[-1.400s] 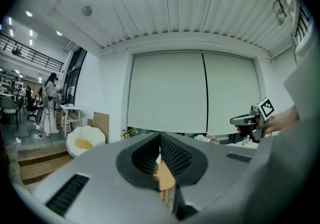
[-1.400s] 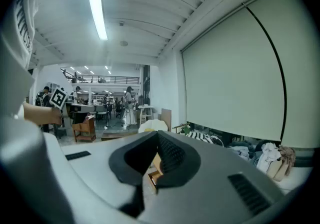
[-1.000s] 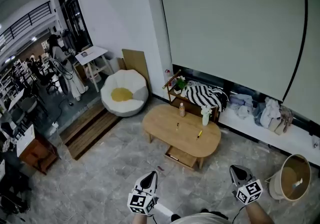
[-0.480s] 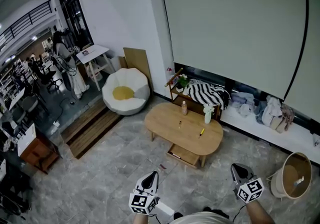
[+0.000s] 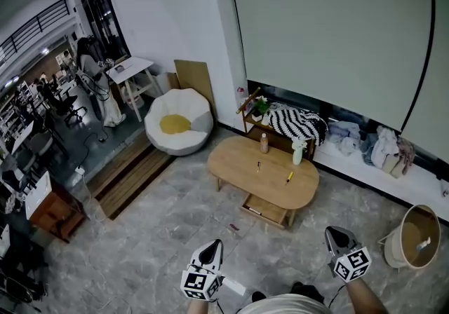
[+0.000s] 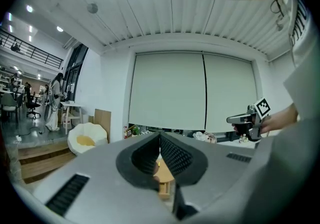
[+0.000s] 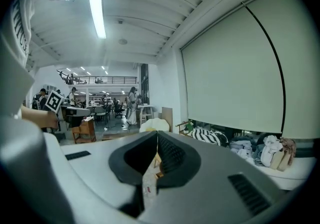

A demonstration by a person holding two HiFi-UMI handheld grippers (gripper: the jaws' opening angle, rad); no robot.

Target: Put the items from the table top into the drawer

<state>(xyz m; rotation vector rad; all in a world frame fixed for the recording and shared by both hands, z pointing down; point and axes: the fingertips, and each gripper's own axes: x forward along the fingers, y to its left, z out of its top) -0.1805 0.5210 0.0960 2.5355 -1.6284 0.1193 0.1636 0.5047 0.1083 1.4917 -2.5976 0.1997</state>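
**Far from the table with both jaws shut: where this could slip**

The table (image 5: 235, 162) stands well apart from the person, far across the floor (image 5: 161, 235), and every task item sits on its top. The drawer (image 5: 265, 209) hangs below the table's near edge and seems pulled out toward the person. It sits low, so a gripper lowering an item could knock the table's rim or drop the item short onto the floor. The left gripper (image 5: 212, 247) and right gripper (image 5: 336, 237) hover near the person, each with jaws pressed together on nothing, as both gripper views show. If they reach an item without spreading first, they will shove it rather than take it. The spray bottle (image 5: 297, 153) and brown bottle (image 5: 264, 143) stand upright at the table's far side. Both are tall and narrow, so I judge a sideways nudge would topple either. The yellow pen (image 5: 288, 177) and dark pen (image 5: 258, 165) lie flat mid-table, thin enough to roll away or slip from the pads. A small scrap (image 5: 233, 227) lies on the floor between person and table, a minor snag underfoot
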